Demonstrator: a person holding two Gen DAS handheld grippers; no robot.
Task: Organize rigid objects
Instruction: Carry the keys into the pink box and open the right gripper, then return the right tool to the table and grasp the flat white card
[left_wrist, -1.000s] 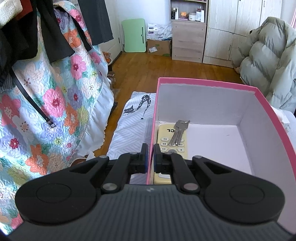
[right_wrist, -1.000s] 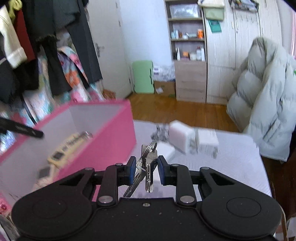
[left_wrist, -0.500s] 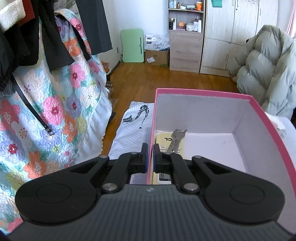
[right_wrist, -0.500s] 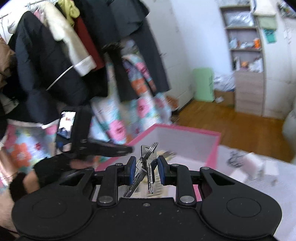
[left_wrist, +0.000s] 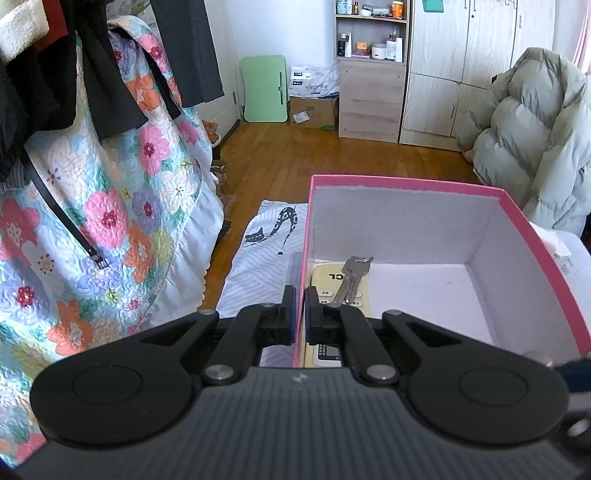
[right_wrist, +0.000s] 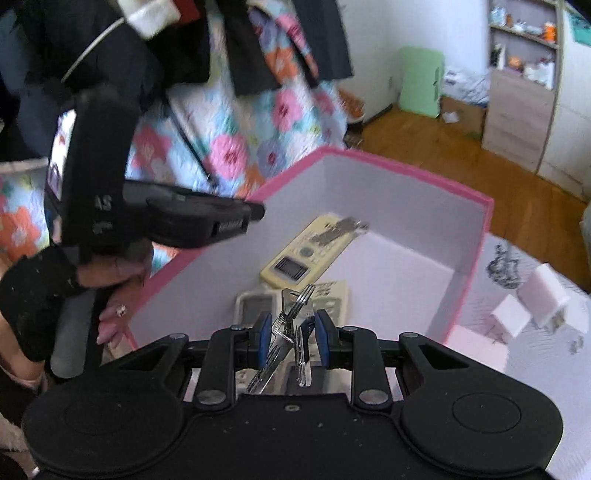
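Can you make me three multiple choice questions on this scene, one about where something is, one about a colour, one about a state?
1. Where does the loose bunch of keys lie?
A. on the yellow remote inside the box
B. on the wooden floor
C. on the white blocks

2. What colour is the outside of the box?
A. green
B. pink
C. black

3. What is the right gripper doing?
A. open over the bed
B. shut on nothing
C. shut on a second bunch of keys above the box

Answers: 1 A, both views show the keys across the remote. 2 B, its rim and outer wall are pink. 3 C, the fingers pinch keys over the box interior.
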